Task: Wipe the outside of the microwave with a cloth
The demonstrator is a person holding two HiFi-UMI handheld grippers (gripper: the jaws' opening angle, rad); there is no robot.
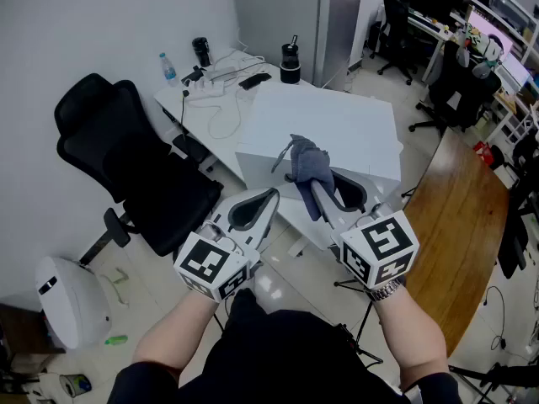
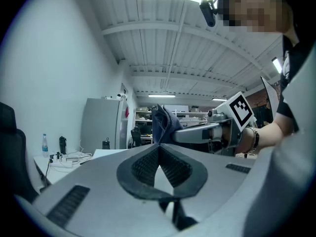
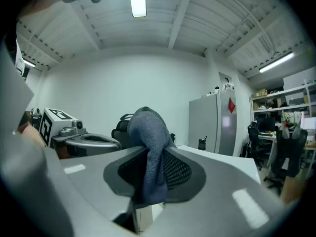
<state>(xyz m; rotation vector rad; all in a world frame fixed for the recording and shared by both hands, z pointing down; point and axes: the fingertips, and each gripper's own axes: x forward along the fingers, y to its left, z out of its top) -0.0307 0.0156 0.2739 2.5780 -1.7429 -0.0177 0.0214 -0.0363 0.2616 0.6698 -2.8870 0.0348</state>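
Observation:
A white box-shaped microwave (image 1: 337, 124) stands on the desk ahead of me, and I see mostly its top. My right gripper (image 1: 313, 188) is shut on a grey-blue cloth (image 1: 310, 165), held just before the microwave's near edge. In the right gripper view the cloth (image 3: 150, 132) bulges above the closed jaws and hangs down between them. My left gripper (image 1: 271, 194) is held beside it on the left, shut with nothing in it. In the left gripper view, the jaw tips of that gripper (image 2: 159, 149) meet, and the cloth (image 2: 163, 123) shows beyond them.
A black office chair (image 1: 135, 167) stands left of the desk. Cables, a water bottle (image 1: 168, 68) and a black tumbler (image 1: 290, 64) sit behind the microwave. A wooden table (image 1: 459, 217) curves along the right. A white bin (image 1: 72, 301) stands on the floor at lower left.

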